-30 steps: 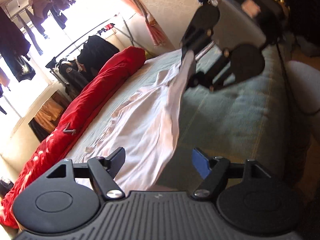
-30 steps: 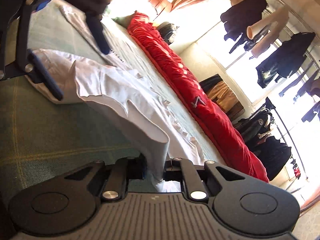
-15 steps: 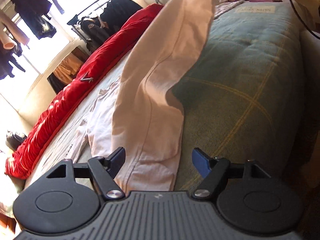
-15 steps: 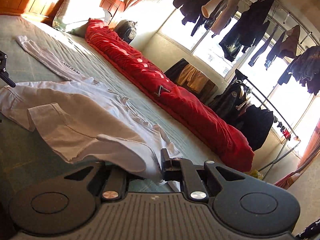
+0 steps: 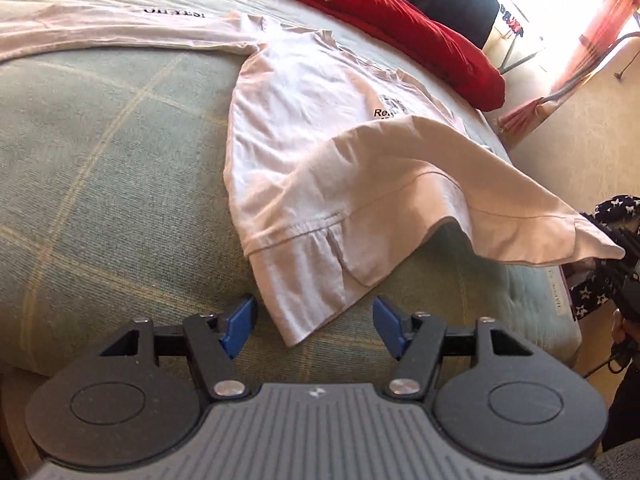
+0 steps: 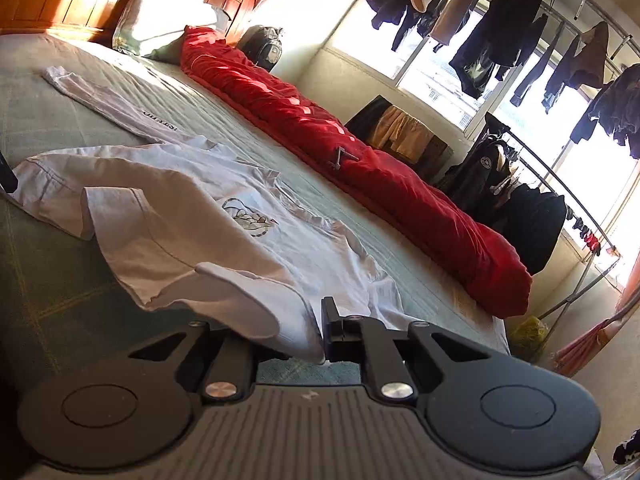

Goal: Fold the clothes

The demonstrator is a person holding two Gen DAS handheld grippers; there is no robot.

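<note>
On the green checked bed (image 5: 100, 184) a limp, light white cotton long-sleeved shirt (image 5: 304, 128) sprawls (best pinched at hems): right gripper (image 6: 316, 340) jaws clamp a fold, left gripper (image 5: 314, 326) jaws gape, holding nothing.

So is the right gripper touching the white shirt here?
Touching. The right wrist view shows the right gripper shut on a fold of the white shirt, cloth pinched between its fingers.
</note>
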